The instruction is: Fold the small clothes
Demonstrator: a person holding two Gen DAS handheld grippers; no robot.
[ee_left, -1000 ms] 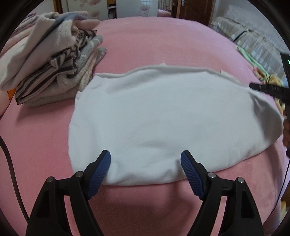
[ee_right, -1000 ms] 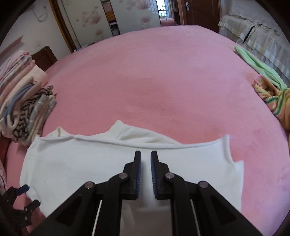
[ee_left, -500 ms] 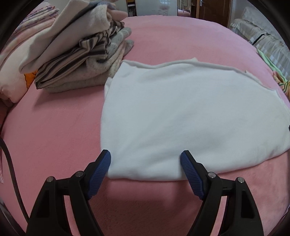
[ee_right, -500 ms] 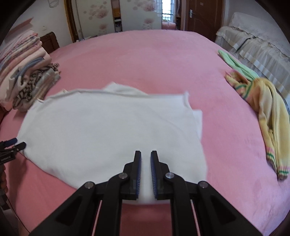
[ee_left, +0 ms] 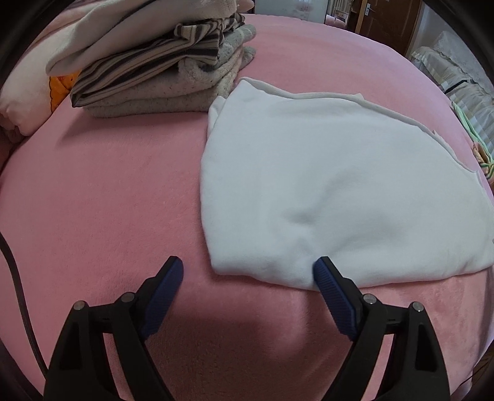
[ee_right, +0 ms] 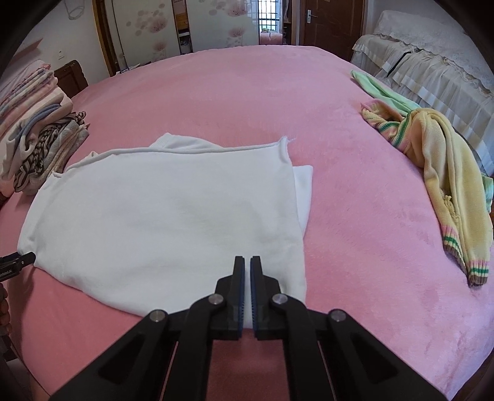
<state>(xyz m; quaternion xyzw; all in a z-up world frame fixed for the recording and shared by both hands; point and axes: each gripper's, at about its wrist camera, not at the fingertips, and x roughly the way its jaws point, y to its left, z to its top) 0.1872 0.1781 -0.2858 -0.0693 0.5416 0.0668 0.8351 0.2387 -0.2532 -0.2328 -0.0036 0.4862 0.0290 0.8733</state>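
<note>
Pink plush bedspread (ee_right: pixel 234 92) fills both views, stretching away to floral wardrobe doors (ee_right: pixel 148 31) and a brown wooden door (ee_right: pixel 333 24) at the far wall. Spread flat on it straight ahead of both tongs lies the folded white cotton garment (ee_right: pixel 166 222), its near edge reaching the fingers of each tool. Off to the left of the left tongs, beyond the garment's far corner and touching it, sits a stack of folded striped and beige clothes (ee_left: pixel 160 71). Well to the right of the right tongs an unfolded yellow knit sweater with green-striped cuffs (ee_right: pixel 441 166) lies crumpled, partly over a pale green cloth (ee_right: pixel 379 89). The right tongs (ee_right: pixel 247 262) are clenched on the garment's near edge, white fabric showing in the thin slit between the fingers. The left tongs (ee_left: pixel 248 266) stand spread wide and released at the garment's near left corner, the right finger's blue pad (ee_left: pixel 333 296) against the hem, the left one over bare bedspread
</note>
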